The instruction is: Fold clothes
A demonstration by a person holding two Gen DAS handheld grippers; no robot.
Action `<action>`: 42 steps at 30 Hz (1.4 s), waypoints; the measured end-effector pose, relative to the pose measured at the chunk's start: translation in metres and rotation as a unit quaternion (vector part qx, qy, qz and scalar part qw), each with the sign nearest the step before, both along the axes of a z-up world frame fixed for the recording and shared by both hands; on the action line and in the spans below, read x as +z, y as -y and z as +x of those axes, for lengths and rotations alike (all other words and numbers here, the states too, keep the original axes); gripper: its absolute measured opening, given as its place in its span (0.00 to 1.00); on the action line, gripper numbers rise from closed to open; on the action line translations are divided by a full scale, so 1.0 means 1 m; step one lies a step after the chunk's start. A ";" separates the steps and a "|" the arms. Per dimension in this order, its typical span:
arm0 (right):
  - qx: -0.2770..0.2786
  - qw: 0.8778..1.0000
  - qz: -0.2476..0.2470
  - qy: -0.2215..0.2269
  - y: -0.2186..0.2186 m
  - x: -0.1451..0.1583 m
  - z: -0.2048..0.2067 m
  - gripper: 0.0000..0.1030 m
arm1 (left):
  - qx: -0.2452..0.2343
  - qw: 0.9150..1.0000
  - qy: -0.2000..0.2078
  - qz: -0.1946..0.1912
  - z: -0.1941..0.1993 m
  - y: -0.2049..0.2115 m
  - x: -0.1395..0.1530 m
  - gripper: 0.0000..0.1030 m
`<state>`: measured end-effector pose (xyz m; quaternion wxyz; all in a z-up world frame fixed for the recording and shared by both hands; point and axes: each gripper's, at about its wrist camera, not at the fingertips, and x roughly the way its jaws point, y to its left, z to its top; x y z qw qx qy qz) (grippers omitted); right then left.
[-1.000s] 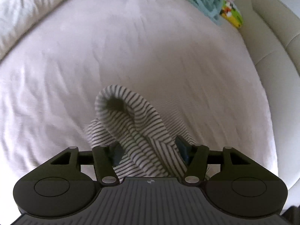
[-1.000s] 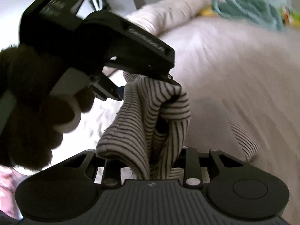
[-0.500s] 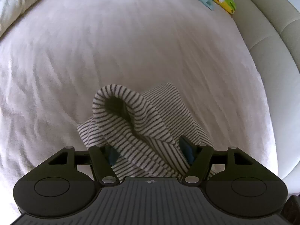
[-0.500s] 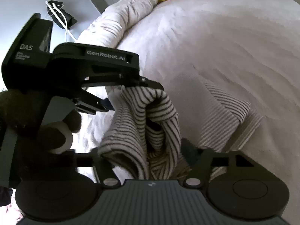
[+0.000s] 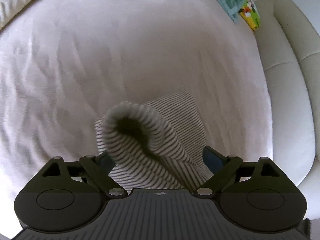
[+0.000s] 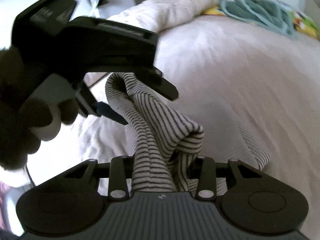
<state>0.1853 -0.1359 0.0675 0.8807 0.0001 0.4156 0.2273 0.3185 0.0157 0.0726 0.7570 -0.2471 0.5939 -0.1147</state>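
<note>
A white garment with thin dark stripes (image 5: 160, 138) hangs bunched between both grippers above a pale pink bed sheet (image 5: 120, 50). In the left wrist view my left gripper (image 5: 158, 160) has its jaws wide apart, and the cloth lies between them in a rolled loop. In the right wrist view my right gripper (image 6: 162, 172) is shut on a fold of the striped garment (image 6: 160, 132). The left gripper (image 6: 130, 100) shows there too, up left, with the cloth draped over it. The garment's lower end (image 6: 258, 154) rests on the sheet.
A cream padded headboard or sofa edge (image 5: 290, 80) runs along the right. A teal cloth and a bright printed item (image 5: 248, 10) lie at the far end of the bed. A bunched pale duvet (image 6: 180, 10) lies along the far left side.
The left gripper's jaws have spread wider around the cloth. The right gripper has closed tighter on its fold, and the garment has stretched out between the two grippers.
</note>
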 end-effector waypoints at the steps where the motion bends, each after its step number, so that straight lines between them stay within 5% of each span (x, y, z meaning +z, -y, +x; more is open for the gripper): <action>1: 0.013 1.000 -0.007 0.007 -0.005 0.001 -0.001 0.36 | -0.005 1.000 -0.005 0.010 0.000 0.003 -0.003 0.91; 9: 0.049 0.998 -0.043 0.018 -0.024 -0.014 0.008 0.46 | -0.033 0.998 0.002 0.058 -0.001 0.020 -0.013 0.73; 13: 0.043 0.999 -0.025 0.008 -0.027 -0.011 0.020 0.26 | -0.044 0.997 0.019 0.060 0.002 0.031 -0.002 0.63; 19: 0.013 1.000 0.000 0.024 0.011 0.009 0.054 0.23 | -0.054 0.996 0.058 0.031 0.030 0.061 0.028 0.62; 24: -0.023 0.999 0.034 -0.020 0.063 -0.004 0.100 0.39 | -0.072 0.995 0.048 0.049 0.053 0.095 0.009 0.74; 28: -0.069 0.990 0.083 -0.088 0.090 -0.046 0.117 0.46 | -0.038 0.997 0.073 0.006 0.043 0.070 0.018 0.91; 31: -0.081 0.986 0.107 -0.095 0.097 -0.054 0.121 0.51 | -0.003 0.998 0.068 0.007 0.028 0.042 0.014 0.92; 35: -0.091 0.988 0.090 -0.091 0.096 -0.040 0.091 0.58 | 0.032 0.999 0.018 0.024 0.009 0.013 -0.014 0.92; 40: -0.083 0.996 -0.006 -0.046 0.091 -0.010 0.084 0.69 | 0.014 0.998 -0.035 -0.051 -0.005 0.020 -0.060 0.92; 42: -0.058 0.995 -0.001 -0.078 0.092 -0.012 0.092 0.70 | 0.003 0.997 -0.046 -0.066 -0.007 0.028 -0.076 0.92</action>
